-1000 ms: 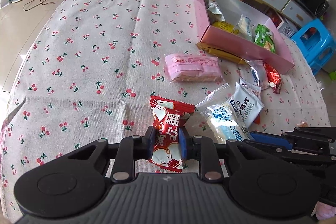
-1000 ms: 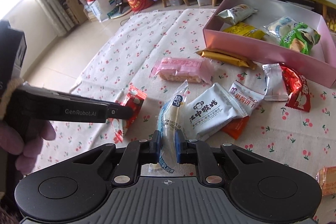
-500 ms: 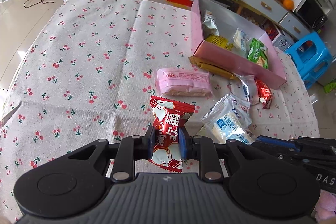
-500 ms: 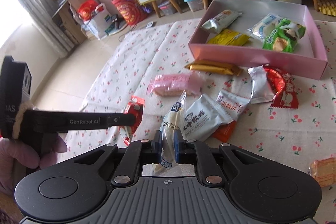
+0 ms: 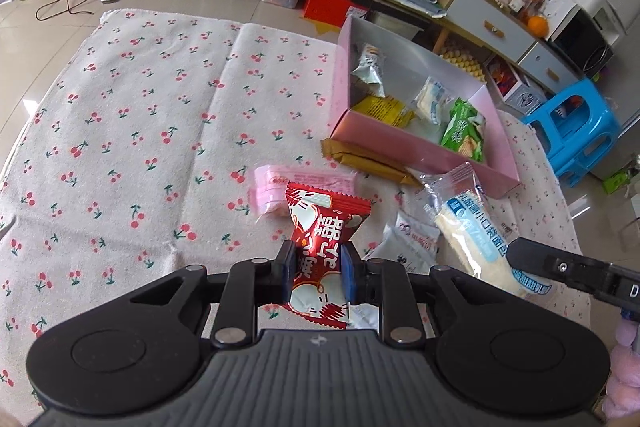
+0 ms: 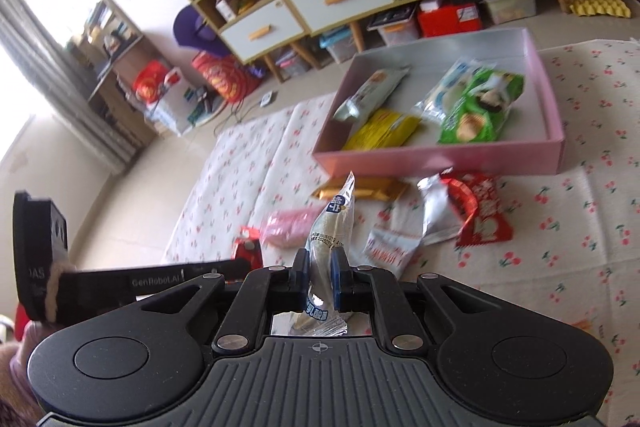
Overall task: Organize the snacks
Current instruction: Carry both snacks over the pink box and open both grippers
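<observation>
Red candy wrapper clamped between left gripper pads above cherry-print cloth, clear bread packet pinched upright in right gripper, pink box ahead beyond both, loose snacks between.

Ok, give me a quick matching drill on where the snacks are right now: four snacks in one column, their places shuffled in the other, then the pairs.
Snacks:
1. red candy packet
2. clear bread packet
3. green cracker packet
4. gold bar packet

Places:
A. inside the pink box
B. on the cherry cloth, against the box's near wall
C. clamped in the left gripper
D. clamped in the right gripper

Pairs: 1-C, 2-D, 3-A, 4-B
</observation>
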A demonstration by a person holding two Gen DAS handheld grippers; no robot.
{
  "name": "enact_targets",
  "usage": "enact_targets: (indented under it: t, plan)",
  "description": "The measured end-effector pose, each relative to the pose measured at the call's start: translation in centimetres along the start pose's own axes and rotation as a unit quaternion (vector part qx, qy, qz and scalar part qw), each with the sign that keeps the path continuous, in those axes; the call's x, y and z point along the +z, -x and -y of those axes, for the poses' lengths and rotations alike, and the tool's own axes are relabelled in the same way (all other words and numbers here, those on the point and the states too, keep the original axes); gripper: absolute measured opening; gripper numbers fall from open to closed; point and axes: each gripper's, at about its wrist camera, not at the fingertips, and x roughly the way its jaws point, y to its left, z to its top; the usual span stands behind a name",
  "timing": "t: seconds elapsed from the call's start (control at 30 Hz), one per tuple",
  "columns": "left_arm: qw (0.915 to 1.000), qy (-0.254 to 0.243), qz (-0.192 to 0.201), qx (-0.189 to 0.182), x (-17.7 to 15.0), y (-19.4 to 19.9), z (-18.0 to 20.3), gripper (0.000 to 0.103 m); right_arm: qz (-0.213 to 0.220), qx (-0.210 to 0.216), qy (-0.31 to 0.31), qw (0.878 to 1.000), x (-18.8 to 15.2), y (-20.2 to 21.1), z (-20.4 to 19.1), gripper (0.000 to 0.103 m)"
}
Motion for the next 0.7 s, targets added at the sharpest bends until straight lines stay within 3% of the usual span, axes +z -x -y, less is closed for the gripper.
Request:
enact_targets:
  t: [0.37, 0.57, 0.7]
  plan:
    - [0.9998, 0.002, 0.015, -0.014, 1.4, -1.1, 2.8, 0.021, 0.064, -0.011, -0.068, 0.996, 3.3, 2.4, 4.7, 0.011]
    - [0.9993, -0.015, 0.03, -0.015, 2.7, -2.1, 4.7, 0.021, 0.112, -0.033, -0.096, 0.988, 5.1, 3.4, 7.6, 0.011]
    - [0.9986, -0.034, 0.037, -0.019, 3.8, -3.2, 6.0, 0.021, 0.118, -0.055, -0.107, 0.986, 6.0, 2.6, 9.3, 0.011]
